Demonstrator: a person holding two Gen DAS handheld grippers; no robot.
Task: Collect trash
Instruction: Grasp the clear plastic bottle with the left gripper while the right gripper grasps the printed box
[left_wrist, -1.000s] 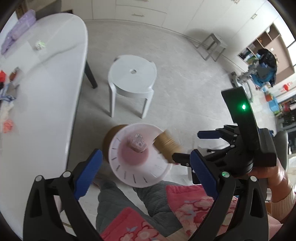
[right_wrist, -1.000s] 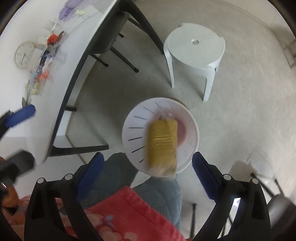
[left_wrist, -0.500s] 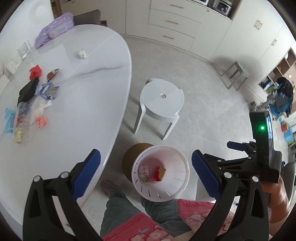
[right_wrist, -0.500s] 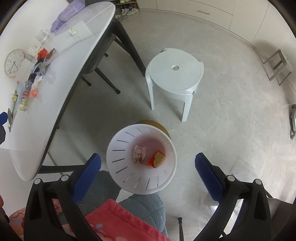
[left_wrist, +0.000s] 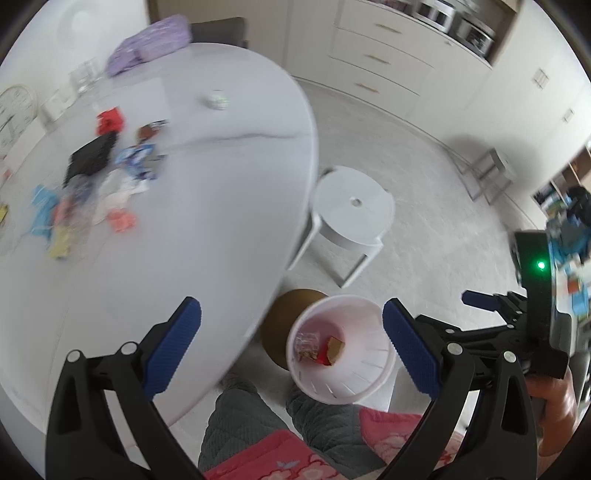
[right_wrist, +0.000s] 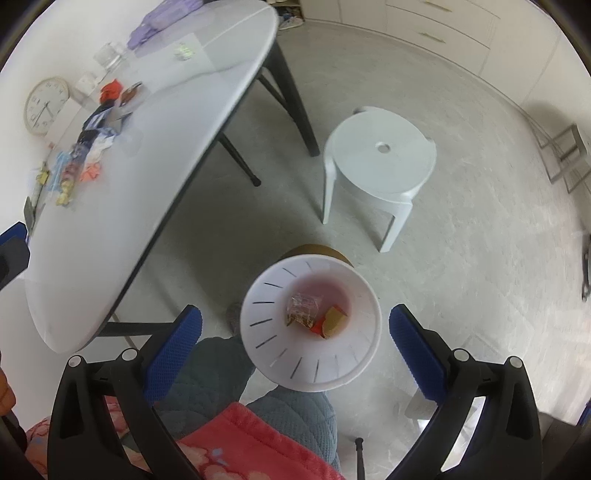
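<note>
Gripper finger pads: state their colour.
Blue, ribbed pads on black gripper frames; clearest in the right wrist view.

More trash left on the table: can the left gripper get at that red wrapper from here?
Probably yes. The left gripper has open, empty jaws, and nothing stands between it and the red wrapper on the table.

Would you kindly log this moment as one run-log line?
left gripper: open, empty | right gripper: open, empty | white bin: on floor, clear wrapper and yellow-red packet inside | table: litter remains
</note>
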